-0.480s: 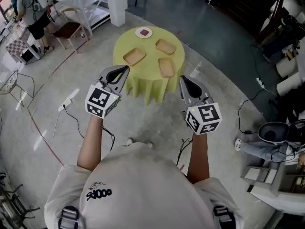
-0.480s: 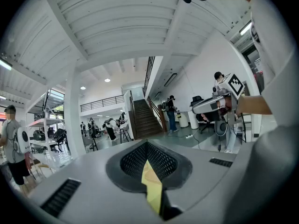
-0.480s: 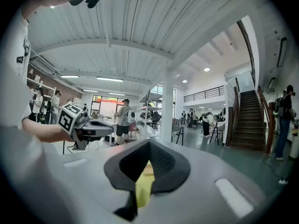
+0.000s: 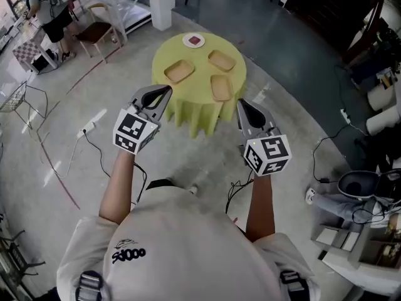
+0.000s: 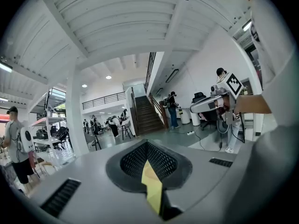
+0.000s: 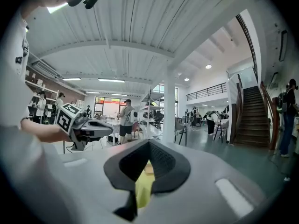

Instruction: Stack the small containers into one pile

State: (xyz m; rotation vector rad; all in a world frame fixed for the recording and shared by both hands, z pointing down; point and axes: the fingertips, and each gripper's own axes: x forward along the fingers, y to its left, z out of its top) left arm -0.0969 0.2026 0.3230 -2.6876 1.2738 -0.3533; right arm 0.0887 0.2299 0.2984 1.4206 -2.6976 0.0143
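Three shallow tan containers lie apart on a round yellow-draped table [image 4: 195,108]: one at the left [image 4: 179,71], one at the back right [image 4: 222,60], one at the front right [image 4: 220,87]. My left gripper [image 4: 165,91] and right gripper [image 4: 240,103] are held side by side in the air, short of the table's near edge. Both point towards it, and both are shut with nothing in them. In the left gripper view the jaws [image 5: 147,146] meet at the tip, and the right gripper view shows the same [image 6: 148,143].
A white plate [image 4: 194,40] with a dark red item sits at the table's far edge. A white pillar [image 4: 160,5] and a chair [image 4: 94,33] stand beyond on the left. Cables [image 4: 94,146] cross the floor, and equipment [image 4: 360,187] crowds the right side.
The head view has shifted a little and the table sits slightly further right in the picture. Both grippers hold the same pose, still shut.
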